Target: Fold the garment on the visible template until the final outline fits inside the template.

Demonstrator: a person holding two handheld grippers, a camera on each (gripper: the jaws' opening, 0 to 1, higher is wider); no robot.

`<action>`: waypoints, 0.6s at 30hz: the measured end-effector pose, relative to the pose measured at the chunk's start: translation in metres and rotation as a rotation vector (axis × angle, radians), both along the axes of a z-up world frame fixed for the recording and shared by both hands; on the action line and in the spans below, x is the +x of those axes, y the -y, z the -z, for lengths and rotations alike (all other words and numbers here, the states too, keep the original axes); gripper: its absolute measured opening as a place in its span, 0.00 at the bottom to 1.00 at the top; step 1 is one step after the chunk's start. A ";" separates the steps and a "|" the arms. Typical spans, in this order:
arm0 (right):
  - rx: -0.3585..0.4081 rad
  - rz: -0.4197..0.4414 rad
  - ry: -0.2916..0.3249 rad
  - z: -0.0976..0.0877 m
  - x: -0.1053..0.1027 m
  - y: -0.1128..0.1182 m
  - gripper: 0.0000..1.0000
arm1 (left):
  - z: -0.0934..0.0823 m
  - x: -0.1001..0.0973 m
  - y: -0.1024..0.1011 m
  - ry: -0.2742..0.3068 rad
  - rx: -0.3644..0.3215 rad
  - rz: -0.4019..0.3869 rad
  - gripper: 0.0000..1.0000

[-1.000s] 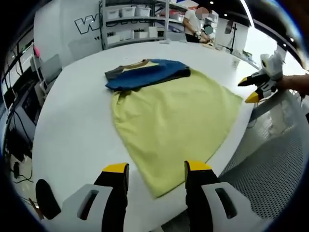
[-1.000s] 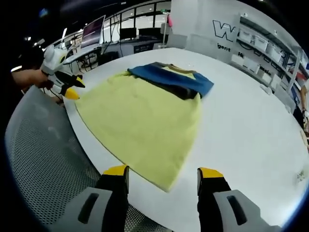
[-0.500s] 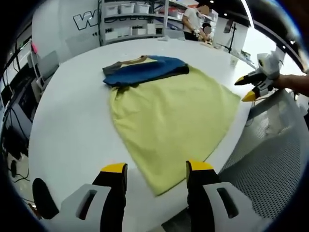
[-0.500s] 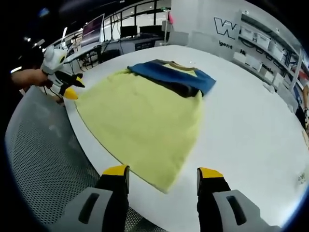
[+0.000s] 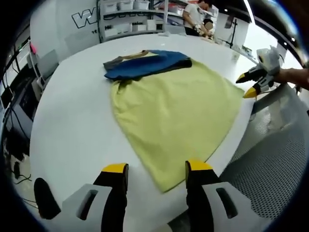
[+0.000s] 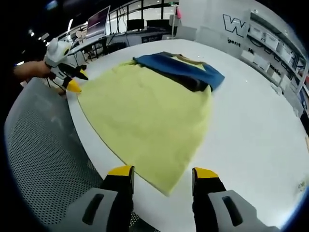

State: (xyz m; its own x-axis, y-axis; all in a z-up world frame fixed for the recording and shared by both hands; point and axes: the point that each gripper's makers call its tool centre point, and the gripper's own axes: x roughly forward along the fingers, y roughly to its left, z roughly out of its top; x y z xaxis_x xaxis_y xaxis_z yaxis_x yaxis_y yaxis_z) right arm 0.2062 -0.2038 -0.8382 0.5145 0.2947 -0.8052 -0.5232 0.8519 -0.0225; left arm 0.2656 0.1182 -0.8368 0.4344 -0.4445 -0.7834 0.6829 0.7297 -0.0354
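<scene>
While the garment (image 5: 174, 118) lay spread flat on the round white worktop (image 5: 72, 121), both tools hung above the near edge with nothing between their jaws. In the left gripper view, the left tool (image 5: 157, 168) had its yellow-tipped jaws spread apart, one on either side of the near corner of the yellow cloth, not touching it. The garment's yellow body widened toward the near side, and its blue upper part (image 5: 147, 64) was folded over at the far end, with a tan collar band showing on top. The right tool (image 5: 251, 84) came in from the right of that view, held in a person's hand, its tips just beside the right corner of the yellow cloth; I could not tell its jaw state there. In the right gripper view, the right tool's own jaws (image 6: 163, 170) stood spread over the near corner of the cloth. A perforated grey surface (image 6: 43, 159) sat below the worktop's edge. Shelves with white bins (image 5: 130, 14) stood far behind.
</scene>
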 end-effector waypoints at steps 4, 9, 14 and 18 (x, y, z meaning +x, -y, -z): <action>0.013 0.004 0.007 0.000 0.002 -0.001 0.39 | 0.002 0.003 0.003 0.016 0.004 0.007 0.42; 0.013 0.005 0.006 0.003 0.003 0.000 0.34 | 0.003 0.006 0.007 0.020 -0.001 0.006 0.41; 0.007 -0.002 0.002 0.006 0.003 0.000 0.30 | 0.003 0.006 0.009 0.027 0.010 0.022 0.38; 0.010 0.004 0.001 0.006 0.004 0.001 0.28 | 0.003 0.007 0.009 0.038 0.021 0.028 0.33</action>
State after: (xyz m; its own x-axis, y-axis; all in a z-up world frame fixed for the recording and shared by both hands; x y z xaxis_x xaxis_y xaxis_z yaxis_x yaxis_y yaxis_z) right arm 0.2098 -0.2048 -0.8441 0.5167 0.3009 -0.8016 -0.5197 0.8542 -0.0144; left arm 0.2725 0.1096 -0.8396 0.4515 -0.4409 -0.7757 0.7037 0.7104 0.0058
